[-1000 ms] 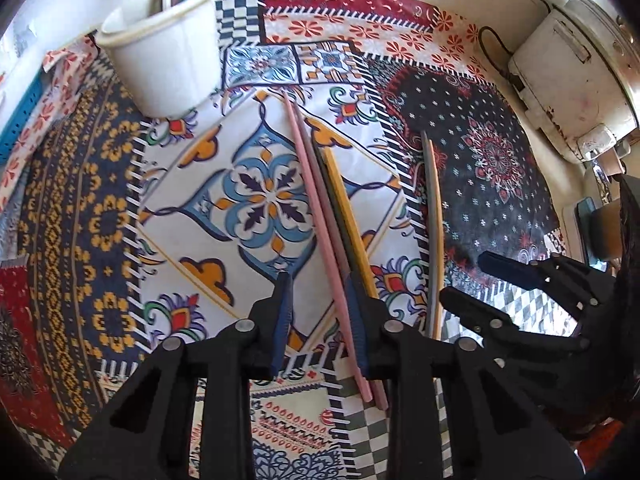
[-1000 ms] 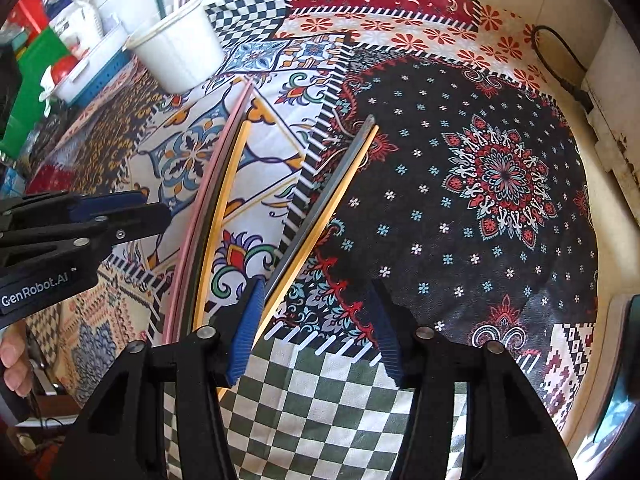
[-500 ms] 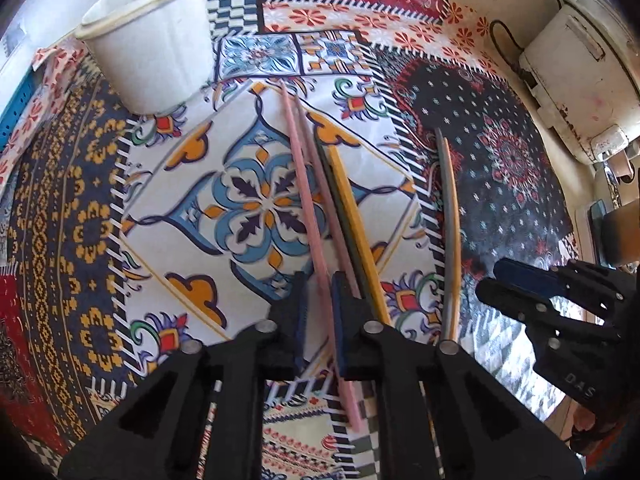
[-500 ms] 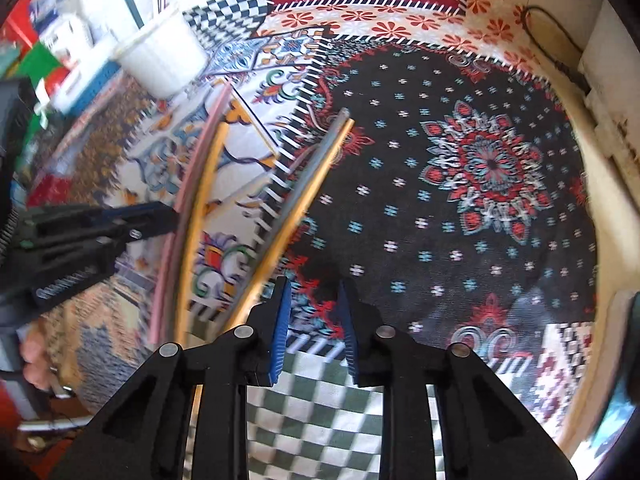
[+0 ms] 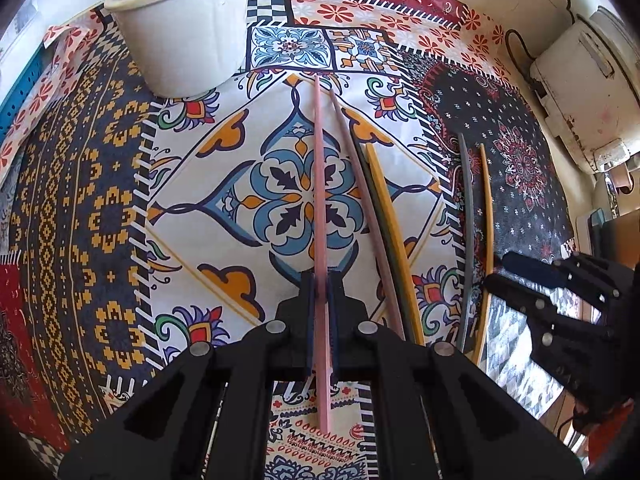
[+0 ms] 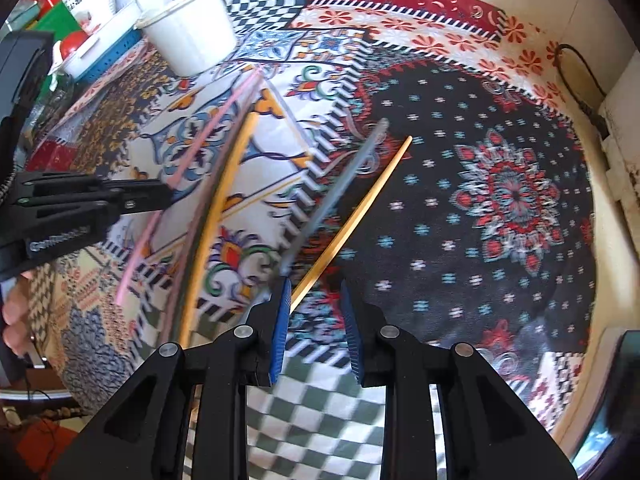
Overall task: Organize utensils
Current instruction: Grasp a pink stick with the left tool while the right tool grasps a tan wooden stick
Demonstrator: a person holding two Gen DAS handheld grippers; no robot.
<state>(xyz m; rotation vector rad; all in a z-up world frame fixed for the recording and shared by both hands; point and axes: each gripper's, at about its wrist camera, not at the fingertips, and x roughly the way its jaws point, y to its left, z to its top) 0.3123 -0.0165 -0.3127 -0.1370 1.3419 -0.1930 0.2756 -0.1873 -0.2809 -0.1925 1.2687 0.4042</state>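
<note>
My left gripper (image 5: 320, 288) is shut on a pink chopstick (image 5: 319, 184) and holds it pointing toward a white cup (image 5: 188, 28) at the back left. A second pink chopstick (image 5: 362, 200), a dark green one (image 5: 384, 232) and a yellow one (image 5: 390, 224) lie beside it on the patterned cloth (image 5: 100, 200). Further right lie a grey chopstick (image 5: 465, 220) and a thin yellow chopstick (image 5: 489, 232). My right gripper (image 6: 314, 292) is partly open; the grey chopstick (image 6: 340, 188) touches its left finger, tilted, while the thin yellow chopstick (image 6: 360, 208) lies between the jaws' line.
The white cup (image 6: 192, 28) holds several sticks. A white appliance (image 5: 580, 80) with a black cable (image 6: 576, 76) stands at the right wall. A blue tray (image 6: 108, 52) with containers sits at the far left. The left gripper shows in the right wrist view (image 6: 100, 200).
My left gripper has shut on the pink chopstick and lifted it away from the others. My right gripper narrowed, then opened somewhat, and the grey chopstick has swung apart from the thin yellow one.
</note>
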